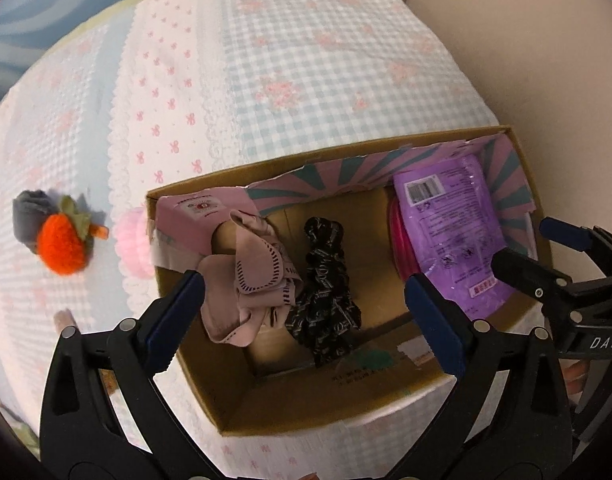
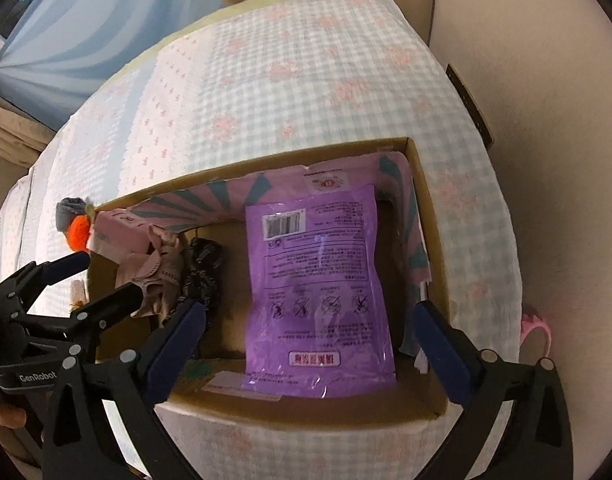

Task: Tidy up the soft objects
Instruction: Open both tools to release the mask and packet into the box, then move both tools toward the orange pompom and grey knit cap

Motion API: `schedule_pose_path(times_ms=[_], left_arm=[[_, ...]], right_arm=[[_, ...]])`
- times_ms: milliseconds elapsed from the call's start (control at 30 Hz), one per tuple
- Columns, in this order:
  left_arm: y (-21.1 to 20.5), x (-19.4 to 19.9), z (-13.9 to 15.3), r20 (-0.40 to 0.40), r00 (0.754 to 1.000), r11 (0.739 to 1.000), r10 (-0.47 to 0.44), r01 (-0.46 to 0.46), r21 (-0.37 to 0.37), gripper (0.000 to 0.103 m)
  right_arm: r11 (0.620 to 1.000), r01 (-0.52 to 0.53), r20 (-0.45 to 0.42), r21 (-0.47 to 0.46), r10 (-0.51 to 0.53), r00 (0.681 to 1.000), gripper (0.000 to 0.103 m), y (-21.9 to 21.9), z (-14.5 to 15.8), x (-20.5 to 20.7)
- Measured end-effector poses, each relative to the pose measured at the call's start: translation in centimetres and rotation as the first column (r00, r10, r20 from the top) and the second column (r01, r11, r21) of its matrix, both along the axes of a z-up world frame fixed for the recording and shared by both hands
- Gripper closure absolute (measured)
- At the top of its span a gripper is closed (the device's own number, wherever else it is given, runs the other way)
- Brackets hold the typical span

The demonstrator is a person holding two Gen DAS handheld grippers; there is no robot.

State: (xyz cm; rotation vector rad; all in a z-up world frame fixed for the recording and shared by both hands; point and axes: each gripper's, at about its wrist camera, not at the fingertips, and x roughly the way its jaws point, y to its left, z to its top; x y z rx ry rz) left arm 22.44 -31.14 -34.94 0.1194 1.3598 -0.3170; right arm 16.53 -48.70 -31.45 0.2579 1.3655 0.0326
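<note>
An open cardboard box (image 1: pixel 345 404) stands on a checked bedspread. Inside lie a crumpled pink cloth (image 1: pixel 246 280), a black patterned fabric piece (image 1: pixel 325 288) and a purple plastic packet (image 1: pixel 453 232). My left gripper (image 1: pixel 302 284) hangs open over the cloth and the black fabric, with nothing pressed between its pads. In the right wrist view my right gripper (image 2: pixel 307 308) stands open above the purple packet (image 2: pixel 317 288), which leans on the box's (image 2: pixel 306 412) far wall. The left gripper (image 2: pixel 106 276) shows at the left there, and the right gripper (image 1: pixel 525 244) at the right in the left wrist view.
On the bedspread (image 1: pixel 266 60) left of the box lie an orange plush fruit (image 1: pixel 62 248), a grey soft piece (image 1: pixel 30 212) and a pink fluffy item (image 1: pixel 132 240). A beige wall (image 2: pixel 545 160) runs along the right. A pink object (image 2: pixel 537 328) pokes out at the bed's right edge.
</note>
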Motion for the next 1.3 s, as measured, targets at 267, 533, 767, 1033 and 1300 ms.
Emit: schedule_pose_path(times_ms=[267,533,767,1033,1300], left_arm=[[0.4,-2.0,4.2,0.063,0.998,1.0,-0.003,0.004,-0.013,0.003],[2.9,-5.5,10.1,0.135,0.99,0.997,0.049,-0.041,-0.062,0.003],[7.7,-9.2,16.0,0.218,0.964,0.988,0.151,-0.139,-0.068,0.003],[16.4,-13.5,21.2,0.317,0.915,0.968,0.251,-0.242,-0.067,0.003],[28.2,-17.2,22.0,0.364,0.872,0.945,0.327,-0.316,-0.091,0.003]], right_arm=[[1.0,0.003,0.081,-0.01,-0.002,0.997,0.0,0.5,4.5,-1.3],[0.999,-0.036,0.177,-0.033,0.041,0.983,0.0,3.4,12.1,-3.4],[0.992,-0.121,0.289,-0.026,0.123,0.949,0.0,8.1,18.9,-5.3],[0.983,-0.176,0.365,-0.054,0.184,0.913,0.0,14.9,23.5,-7.8],[0.981,-0.178,0.394,-0.076,0.194,0.898,0.0,22.7,23.8,-11.2]])
